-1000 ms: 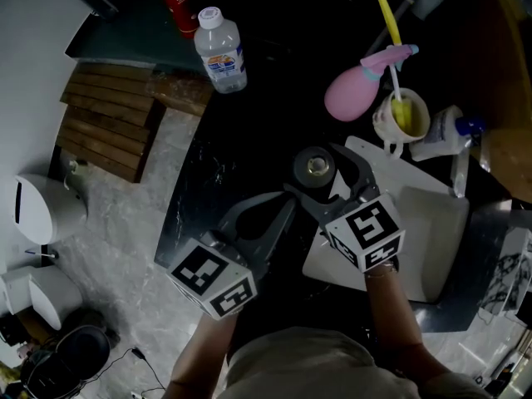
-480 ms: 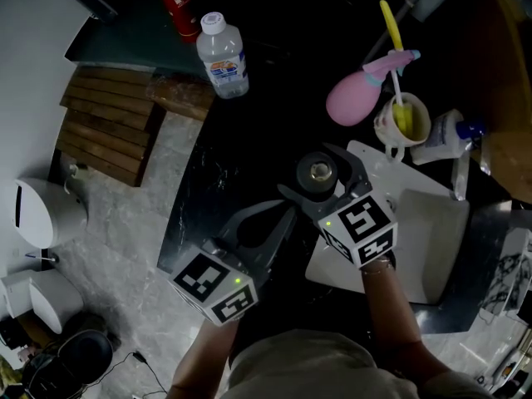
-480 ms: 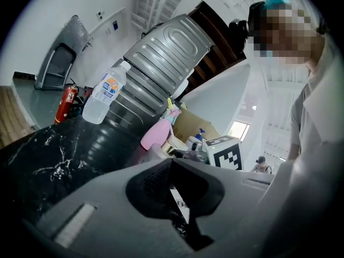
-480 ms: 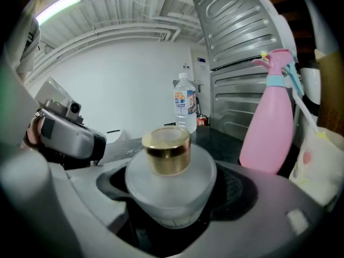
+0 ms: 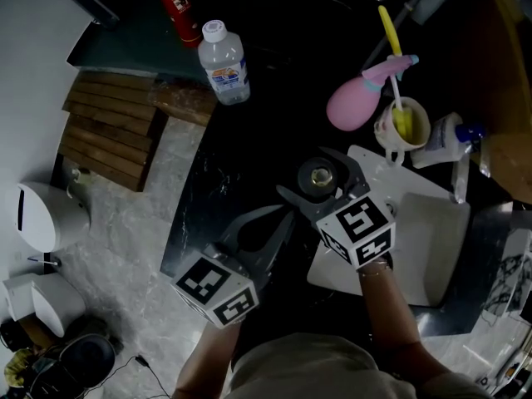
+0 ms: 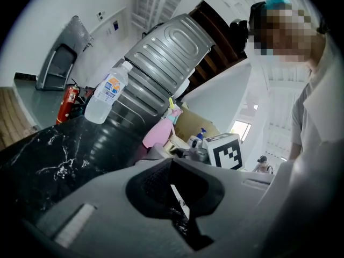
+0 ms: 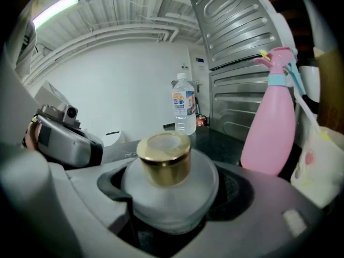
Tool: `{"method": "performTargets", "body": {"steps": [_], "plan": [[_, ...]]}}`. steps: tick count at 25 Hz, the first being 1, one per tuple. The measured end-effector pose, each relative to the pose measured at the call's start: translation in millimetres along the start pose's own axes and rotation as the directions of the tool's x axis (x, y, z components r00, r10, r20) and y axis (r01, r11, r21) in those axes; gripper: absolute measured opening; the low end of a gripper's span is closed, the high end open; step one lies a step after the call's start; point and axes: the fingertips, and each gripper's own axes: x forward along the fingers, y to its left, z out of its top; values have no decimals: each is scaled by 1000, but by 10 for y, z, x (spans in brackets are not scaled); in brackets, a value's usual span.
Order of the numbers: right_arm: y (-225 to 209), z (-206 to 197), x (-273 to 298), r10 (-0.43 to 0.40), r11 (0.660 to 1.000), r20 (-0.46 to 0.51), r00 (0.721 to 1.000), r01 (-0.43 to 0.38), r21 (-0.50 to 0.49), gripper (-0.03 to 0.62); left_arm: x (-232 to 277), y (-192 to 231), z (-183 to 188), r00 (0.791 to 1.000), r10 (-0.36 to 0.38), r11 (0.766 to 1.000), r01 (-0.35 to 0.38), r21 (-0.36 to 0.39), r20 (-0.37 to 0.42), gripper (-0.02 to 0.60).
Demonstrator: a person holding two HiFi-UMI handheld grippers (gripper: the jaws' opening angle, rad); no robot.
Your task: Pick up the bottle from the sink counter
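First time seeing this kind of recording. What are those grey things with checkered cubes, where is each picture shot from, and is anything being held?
No robot here: a person holds a two-jaw gripper in each hand, and the patterned cubes are part of them. The head view comes from a camera on the person's head, looking down. The two gripper views come from cameras riding on each gripper, looking along its jaws. On the dark marbled counter stand a clear water bottle, a pink spray bottle and a cup with a yellow brush. The right gripper has its jaws closed round a small frosted bottle with a gold cap. The left gripper is shut with nothing in it.
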Motion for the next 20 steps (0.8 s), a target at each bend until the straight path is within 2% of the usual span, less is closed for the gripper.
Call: {"method": "performTargets", "body": {"steps": [11, 20], "plan": [[-13, 8, 8, -32, 999, -3, 999, 32, 6, 362, -16, 59, 68, 1000, 16, 1000, -16, 4, 15, 6], [22, -2, -140, -4, 991, 45, 999, -2, 133, 357, -59, -15, 84, 1000, 7, 1000, -8, 21, 18, 6]]}}
